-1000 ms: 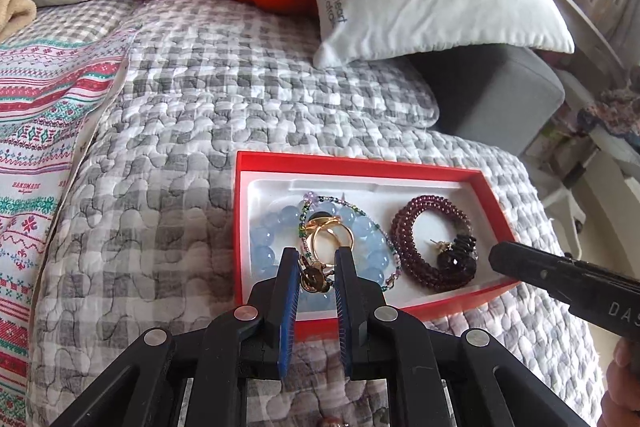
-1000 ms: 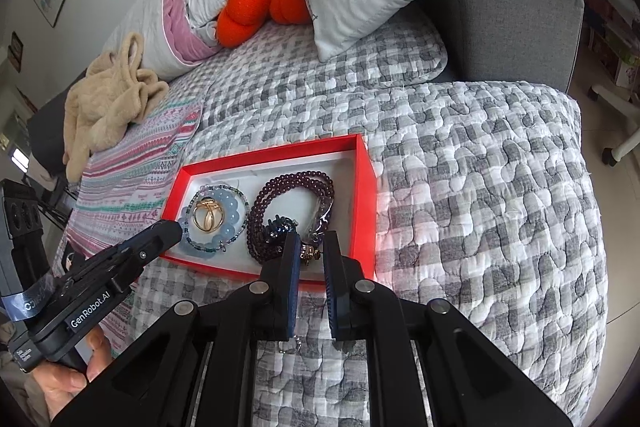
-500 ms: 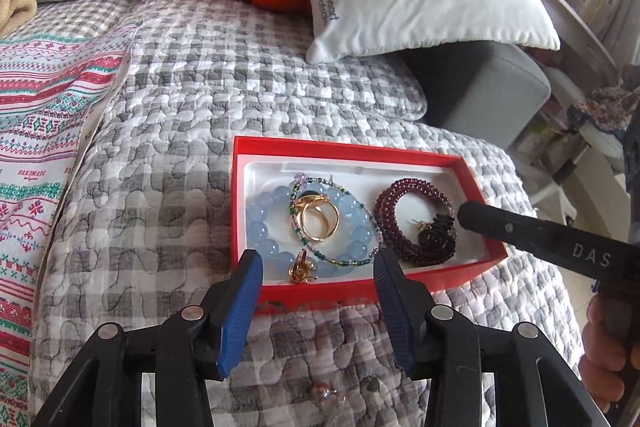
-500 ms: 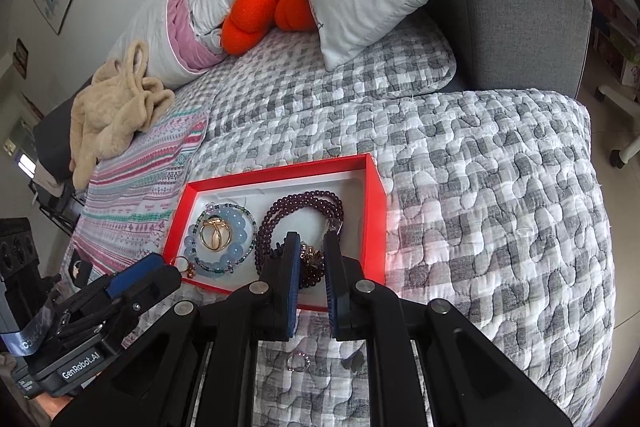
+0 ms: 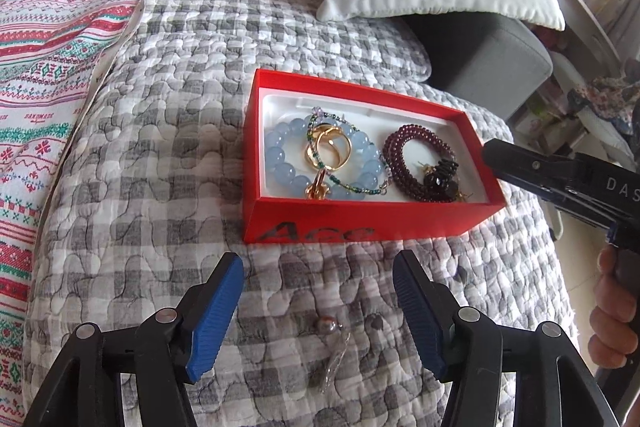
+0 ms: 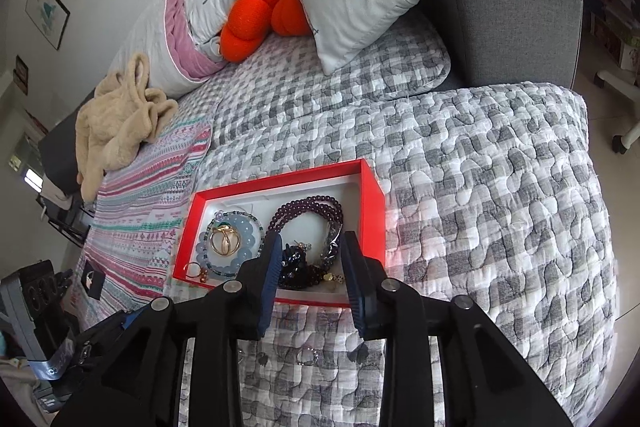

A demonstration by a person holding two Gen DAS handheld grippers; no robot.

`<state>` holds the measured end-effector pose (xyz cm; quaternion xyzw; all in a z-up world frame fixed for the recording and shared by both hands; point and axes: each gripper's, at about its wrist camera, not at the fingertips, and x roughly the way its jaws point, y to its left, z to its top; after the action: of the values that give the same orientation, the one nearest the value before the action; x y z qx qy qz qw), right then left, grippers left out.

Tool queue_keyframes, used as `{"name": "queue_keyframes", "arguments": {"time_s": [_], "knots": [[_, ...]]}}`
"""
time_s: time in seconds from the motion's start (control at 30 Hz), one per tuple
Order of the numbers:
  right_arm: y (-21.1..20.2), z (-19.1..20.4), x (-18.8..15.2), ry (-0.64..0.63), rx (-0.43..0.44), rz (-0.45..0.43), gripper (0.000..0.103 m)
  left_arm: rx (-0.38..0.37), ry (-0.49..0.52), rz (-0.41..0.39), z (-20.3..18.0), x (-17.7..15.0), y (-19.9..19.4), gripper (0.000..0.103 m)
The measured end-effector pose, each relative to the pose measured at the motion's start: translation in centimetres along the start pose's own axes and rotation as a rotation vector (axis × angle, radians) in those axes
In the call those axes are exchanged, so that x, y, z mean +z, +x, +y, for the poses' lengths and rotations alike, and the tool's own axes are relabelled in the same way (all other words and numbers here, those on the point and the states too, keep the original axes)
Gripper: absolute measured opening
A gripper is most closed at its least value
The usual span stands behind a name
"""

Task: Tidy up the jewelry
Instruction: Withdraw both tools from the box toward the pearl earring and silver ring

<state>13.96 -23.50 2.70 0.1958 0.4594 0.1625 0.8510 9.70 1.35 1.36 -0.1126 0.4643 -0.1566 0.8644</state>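
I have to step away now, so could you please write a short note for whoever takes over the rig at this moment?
Left gripper: jaws opening, nothing between them, over the quilt in front of the red box.
Right gripper: jaws opening over the box's near edge; a dark beaded piece lies between them, ungripped.
Done: blue bracelet, gold rings and dark red bracelet lie in the box.
Left: a bead earring and a small ring lie on the quilt.

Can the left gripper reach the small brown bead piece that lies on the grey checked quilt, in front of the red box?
Probably yes. The left gripper, jaws opening and empty, hangs above the small brown bead piece on the grey checked quilt; nothing lies between.
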Motion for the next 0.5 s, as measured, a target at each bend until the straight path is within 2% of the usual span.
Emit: {"name": "queue_keyframes", "arguments": {"time_s": [0.23,0.3,0.33,0.5], "knots": [[-1.1,1.3,-2.5,-0.079,-0.070,0.062,0.035,0.036,-0.014,0.073,0.7,-1.5,0.6,0.066],[-1.2,1.4,-3.3,-0.085,-0.084,0.087,0.050,0.047,-0.004,0.089,0.6,-2.0,0.7,0.066],[-1.2,1.5,-3.7,-0.090,-0.095,0.093,0.052,0.047,0.001,0.098,0.7,-2.2,0.8,0.066],[-1.4,1.5,-5.2,-0.124,-0.145,0.127,0.053,-0.013,-0.029,0.158,1.2,-3.1,1.3,0.066]]}}
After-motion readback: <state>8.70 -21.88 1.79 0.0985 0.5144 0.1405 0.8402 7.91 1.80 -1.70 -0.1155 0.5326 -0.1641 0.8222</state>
